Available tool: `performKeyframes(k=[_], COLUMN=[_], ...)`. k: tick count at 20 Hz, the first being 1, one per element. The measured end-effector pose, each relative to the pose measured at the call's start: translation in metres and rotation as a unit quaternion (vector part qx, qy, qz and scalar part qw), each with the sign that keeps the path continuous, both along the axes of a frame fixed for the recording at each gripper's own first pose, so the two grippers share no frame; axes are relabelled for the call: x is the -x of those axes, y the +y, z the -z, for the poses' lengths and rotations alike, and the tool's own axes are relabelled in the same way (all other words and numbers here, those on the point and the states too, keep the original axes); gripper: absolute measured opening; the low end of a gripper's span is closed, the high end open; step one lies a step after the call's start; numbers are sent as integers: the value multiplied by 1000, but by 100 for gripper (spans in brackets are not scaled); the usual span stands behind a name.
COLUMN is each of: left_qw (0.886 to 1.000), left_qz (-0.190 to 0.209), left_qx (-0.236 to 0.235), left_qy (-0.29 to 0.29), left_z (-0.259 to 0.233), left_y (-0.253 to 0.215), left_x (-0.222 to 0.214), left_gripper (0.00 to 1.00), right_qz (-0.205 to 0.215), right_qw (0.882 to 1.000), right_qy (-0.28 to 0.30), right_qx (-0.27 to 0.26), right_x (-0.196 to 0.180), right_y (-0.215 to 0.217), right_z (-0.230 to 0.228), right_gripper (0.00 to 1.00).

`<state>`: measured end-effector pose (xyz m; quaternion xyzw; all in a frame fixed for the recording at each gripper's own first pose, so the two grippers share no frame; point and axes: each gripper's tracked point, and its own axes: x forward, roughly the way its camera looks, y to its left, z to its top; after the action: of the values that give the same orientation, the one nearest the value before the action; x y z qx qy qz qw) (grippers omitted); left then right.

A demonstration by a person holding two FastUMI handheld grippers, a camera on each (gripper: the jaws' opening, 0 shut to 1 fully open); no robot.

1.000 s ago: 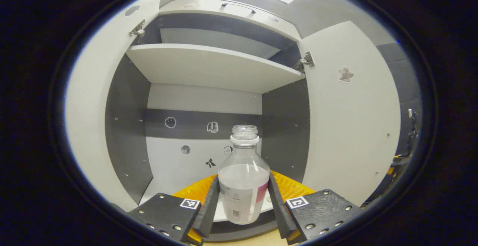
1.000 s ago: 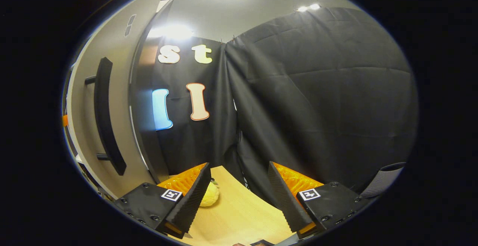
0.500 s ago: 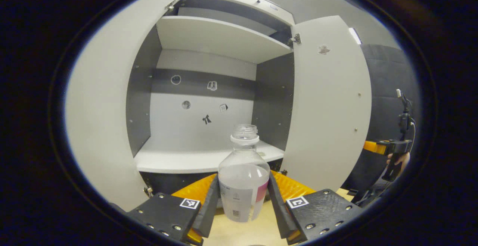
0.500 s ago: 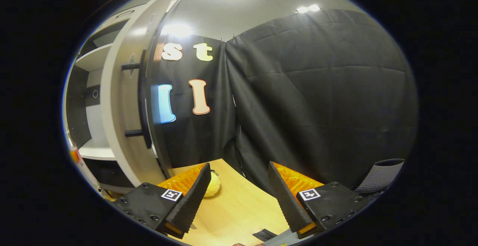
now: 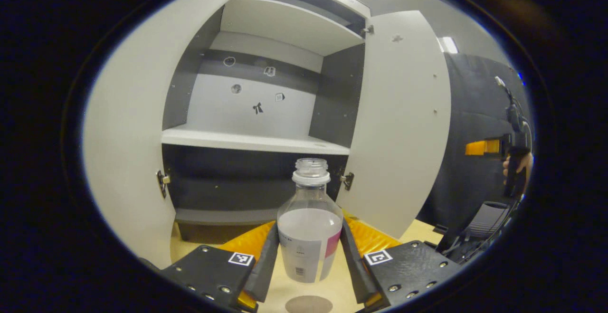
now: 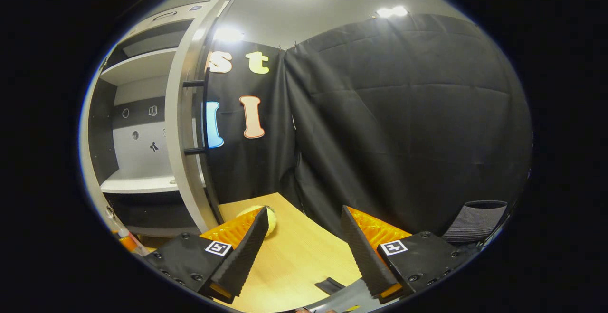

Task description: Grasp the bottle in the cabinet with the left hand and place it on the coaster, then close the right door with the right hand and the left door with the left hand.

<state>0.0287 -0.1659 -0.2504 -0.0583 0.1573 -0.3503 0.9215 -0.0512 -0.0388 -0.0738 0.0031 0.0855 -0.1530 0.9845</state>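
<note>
Wooden table (image 5: 342, 275) runs under both views, with the open cabinet (image 5: 256, 109) standing at its back edge. Both doors are wide open, the left door (image 5: 123, 128) on one side and the right door (image 5: 403, 123) on the other.

My guess is that the first step is half done. The left gripper (image 5: 308, 260) has its two fingers pressed on the sides of the bottle (image 5: 309, 237), and the bottle hangs upright in the air, out in front of the cabinet and above the table. A round grey coaster (image 5: 308, 304) lies on the table at the near edge, just below the bottle. The next move, I think, is to bring the bottle straight down so its bottom lands in the middle of the coaster, then let go slowly so it does not tip.

The right gripper (image 6: 304, 251) has its fingers spread apart with nothing between them. It waits over the table near the right door. A small yellow thing (image 6: 266, 218) lies on the table past it.

The bottle has a white label with a pink stripe, but the writing is too small to read. Small stickers show on the cabinet's back wall, and they are too small to read as well.
</note>
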Motion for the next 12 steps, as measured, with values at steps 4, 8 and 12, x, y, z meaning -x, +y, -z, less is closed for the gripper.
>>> performKeyframes(k=[4, 8, 12], left_qw=[1000, 1000, 999], left_qz=[-6, 8, 17], left_qx=[-10, -29, -47], left_qy=[8, 5, -5], left_z=[39, 67, 94], left_y=[1, 3, 4], left_x=[26, 50, 66], left_gripper=[69, 69, 69], right_qz=[13, 3, -10], right_qw=[999, 999, 998], right_qy=[29, 38, 56], right_qx=[-18, -7, -20], right_x=[9, 11, 14], right_y=[-11, -4, 7], right_z=[16, 17, 27], right_gripper=[95, 94, 95])
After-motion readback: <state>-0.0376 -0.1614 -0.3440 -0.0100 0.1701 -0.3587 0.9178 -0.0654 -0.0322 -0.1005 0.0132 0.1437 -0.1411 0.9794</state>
